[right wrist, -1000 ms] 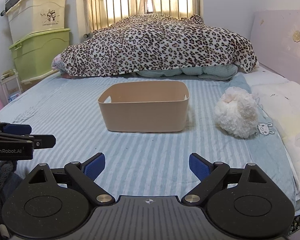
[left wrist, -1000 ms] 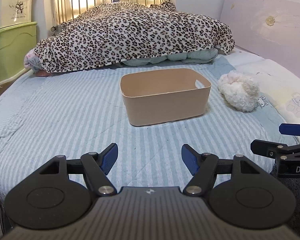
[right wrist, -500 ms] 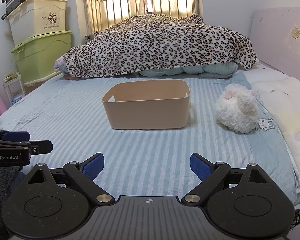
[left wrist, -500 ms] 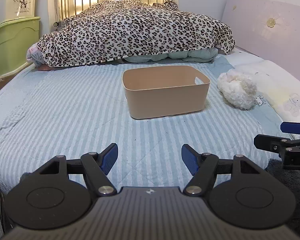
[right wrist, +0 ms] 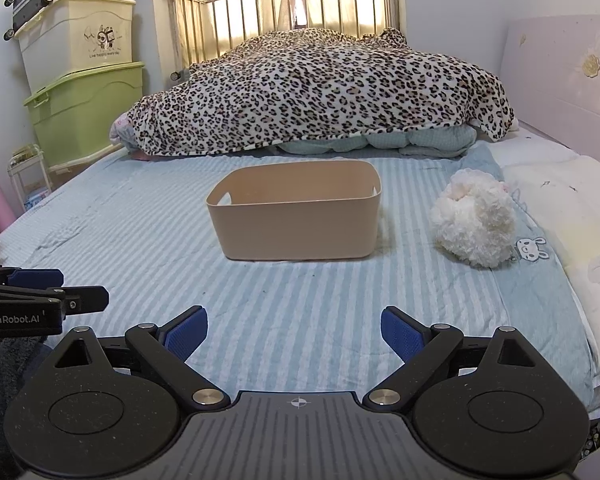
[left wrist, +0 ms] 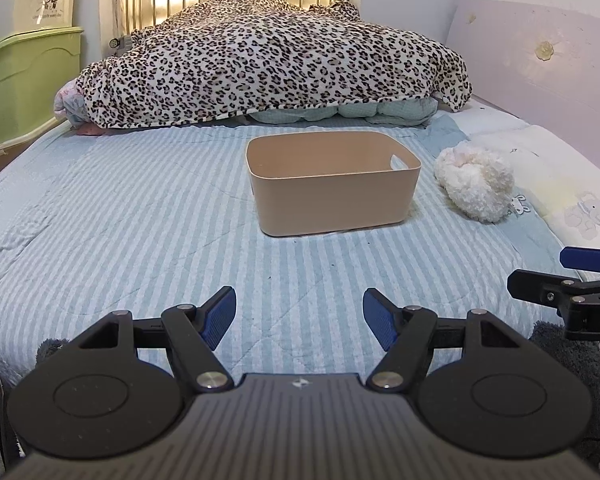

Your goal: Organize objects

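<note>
**Both grippers hanging wide open, bin and plush waiting ahead**

The left gripper (left wrist: 299, 314) and right gripper (right wrist: 295, 332) are each hovering with blue-padded fingers (right wrist: 188, 330) spread apart, holding nothing, probably readying a first reach. The tan rounded plastic bin (left wrist: 332, 204) is sitting empty straight ahead of both finger pairs, likely as the collecting place. The fluffy white plush toy (right wrist: 476, 224) is lying just right of the bin, forward and right of the right fingers, apart from it. Everything is resting on a blue striped quilted bedsheet (left wrist: 140, 220), soft and yielding. Beyond the bin, a leopard-print blanket (right wrist: 320, 92) is heaped; stacked green and cream storage boxes (right wrist: 84, 80) are standing far left.
</note>
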{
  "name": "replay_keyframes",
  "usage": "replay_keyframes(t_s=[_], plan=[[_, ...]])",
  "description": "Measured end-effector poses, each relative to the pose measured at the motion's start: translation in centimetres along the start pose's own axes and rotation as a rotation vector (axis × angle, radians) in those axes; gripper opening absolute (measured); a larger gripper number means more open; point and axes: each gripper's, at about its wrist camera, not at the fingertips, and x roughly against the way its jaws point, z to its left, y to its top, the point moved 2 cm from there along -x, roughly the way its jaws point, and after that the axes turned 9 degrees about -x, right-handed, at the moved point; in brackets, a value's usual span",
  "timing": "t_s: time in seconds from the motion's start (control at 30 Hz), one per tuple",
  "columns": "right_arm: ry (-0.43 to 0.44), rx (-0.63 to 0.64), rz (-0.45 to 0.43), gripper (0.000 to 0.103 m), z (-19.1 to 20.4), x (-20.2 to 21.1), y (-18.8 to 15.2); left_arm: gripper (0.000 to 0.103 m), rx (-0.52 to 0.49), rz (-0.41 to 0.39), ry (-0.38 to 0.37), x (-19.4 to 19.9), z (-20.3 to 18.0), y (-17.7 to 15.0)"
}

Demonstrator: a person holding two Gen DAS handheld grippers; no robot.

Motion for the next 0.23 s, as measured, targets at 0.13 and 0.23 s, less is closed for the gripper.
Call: replay_keyframes(t_s=[0.13, 0.23], plan=[[-0.001, -0.004, -0.003, 0.095, 0.12, 0.03, 0.19, 0.071, 0.005, 0.002, -0.011, 0.04, 0.15, 0.02], [-0.002, -0.008, -0.007, 0.095, 0.11, 0.04, 0.28, 0.072, 0.017, 0.005, -0.029, 0.08, 0.13, -0.05]])
